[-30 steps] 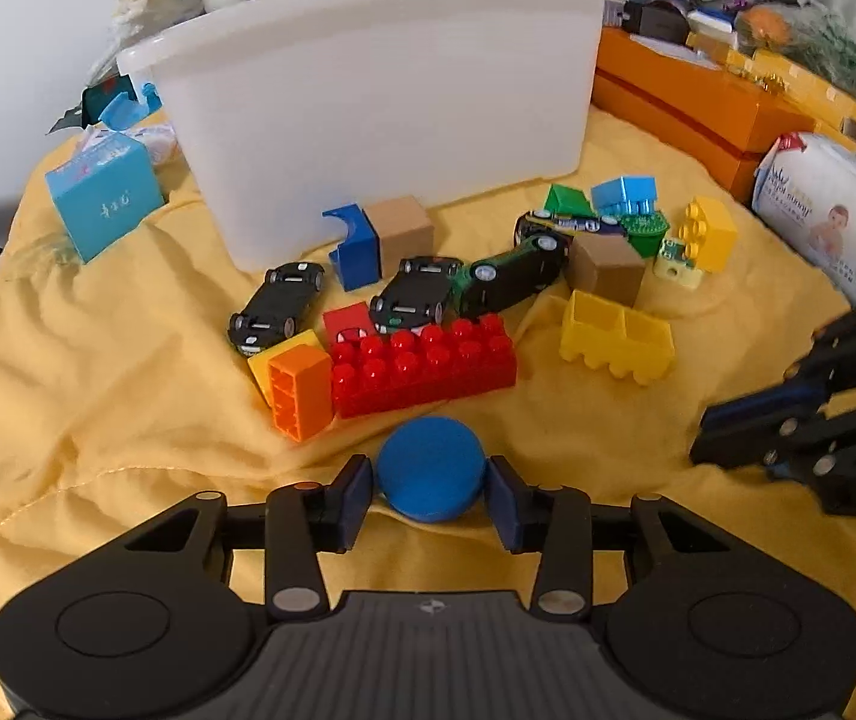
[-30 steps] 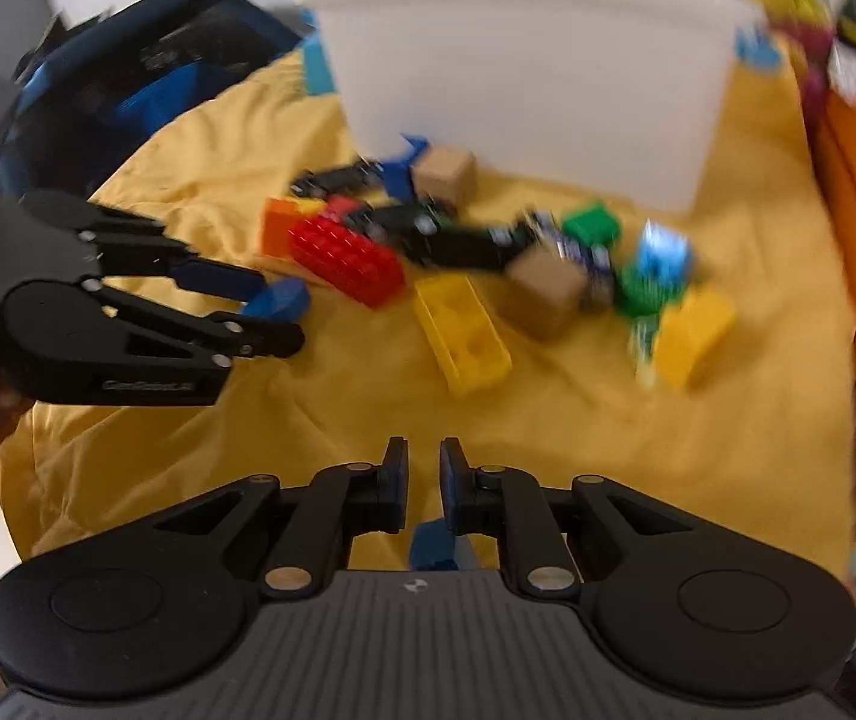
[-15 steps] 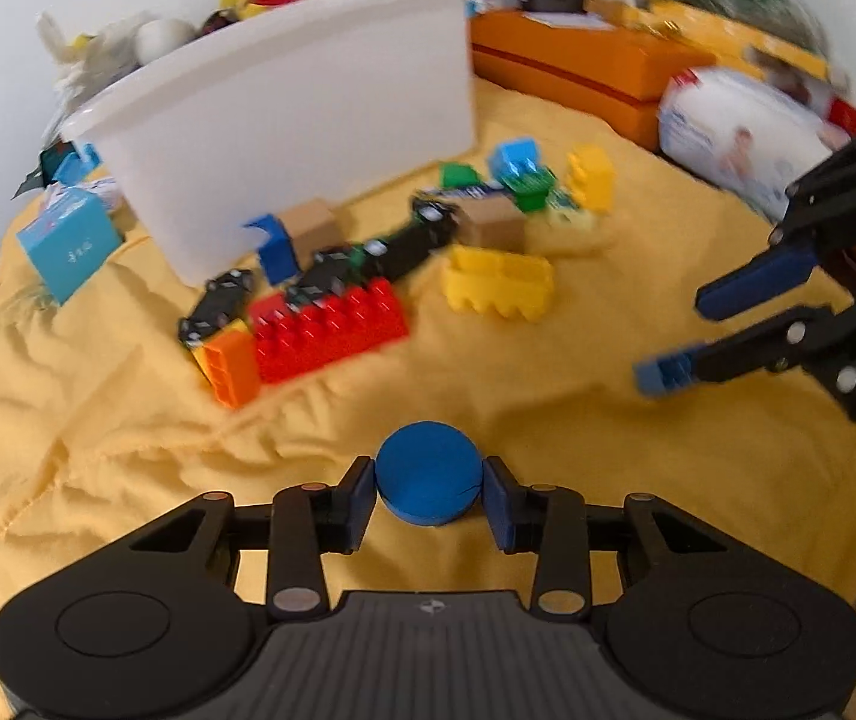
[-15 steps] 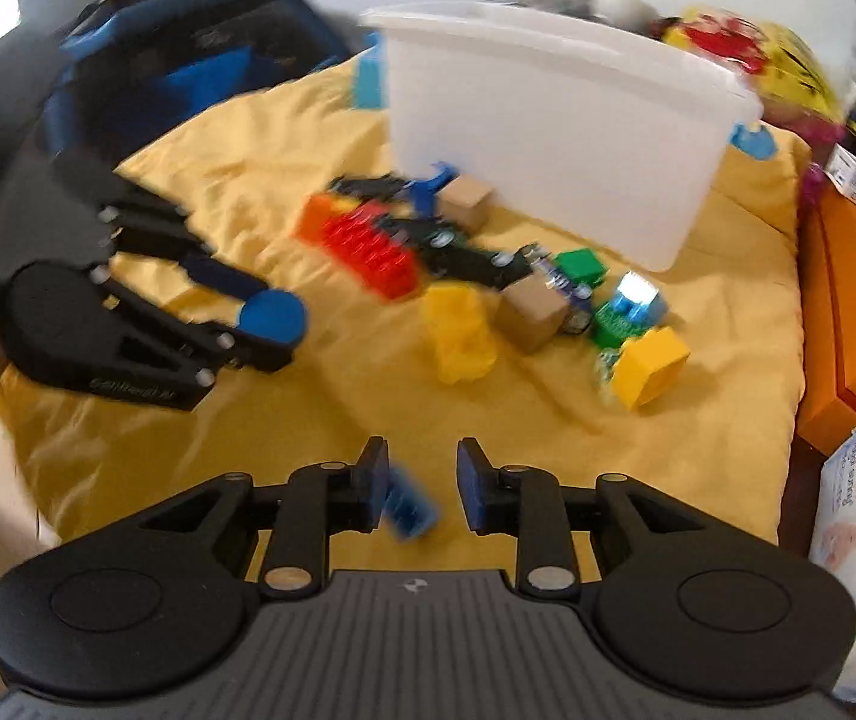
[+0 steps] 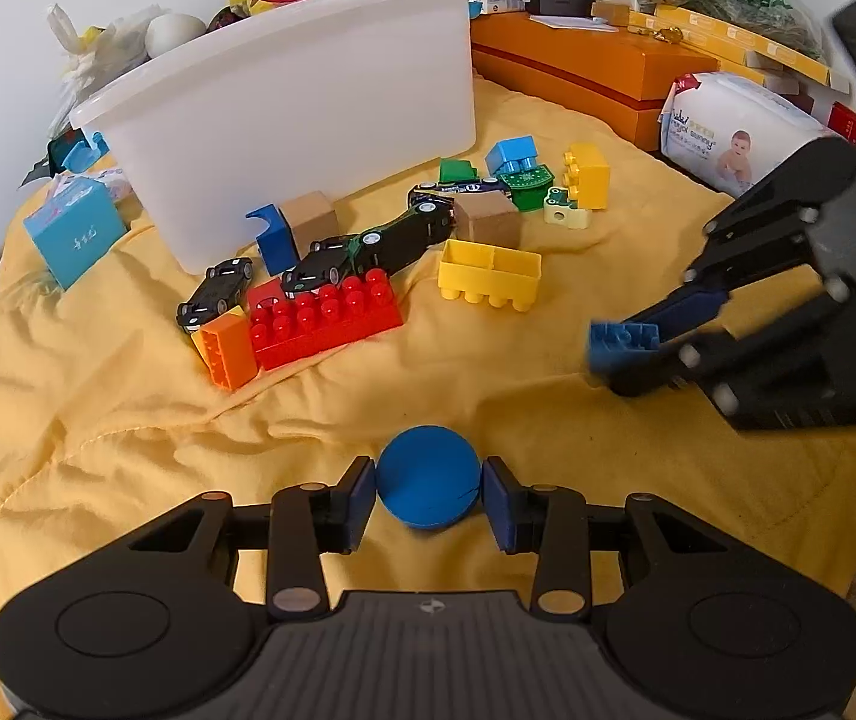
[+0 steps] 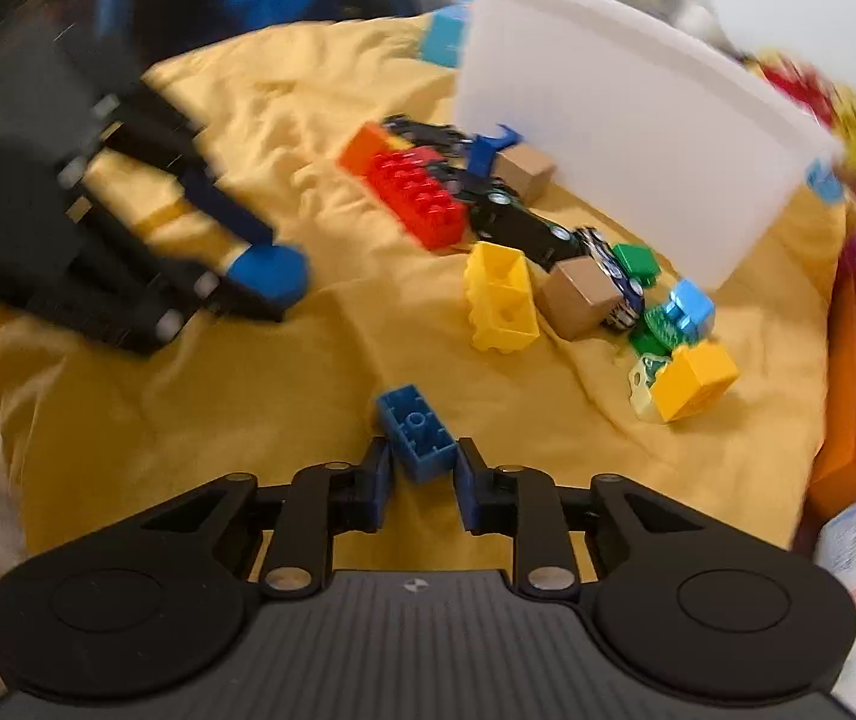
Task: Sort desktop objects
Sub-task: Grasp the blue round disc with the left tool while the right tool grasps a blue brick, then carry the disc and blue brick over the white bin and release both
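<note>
A yellow cloth [image 5: 98,420] covers the whole surface. At its far side stands a white bin [image 5: 284,120], upright, with toys scattered along its near wall. The biggest of these is a red brick [image 5: 326,318]; an orange brick [image 5: 227,351] touches its left end and black toy cars [image 5: 368,249] lie just behind it. To the right lies a yellow brick [image 5: 491,273], studs facing the left wrist camera, and near it two tan cubes [image 5: 308,219] and a cluster of green, light-blue and yellow pieces.

The left gripper [image 5: 428,495] is partly closed, its pads pressing both sides of a blue disc [image 5: 428,486] held over bare cloth near the front edge.

The right gripper [image 6: 425,468] is closed on a small blue brick [image 6: 419,432], well apart from the pile; that view is blurred, but the pads seem to pinch the brick's near end.
</note>
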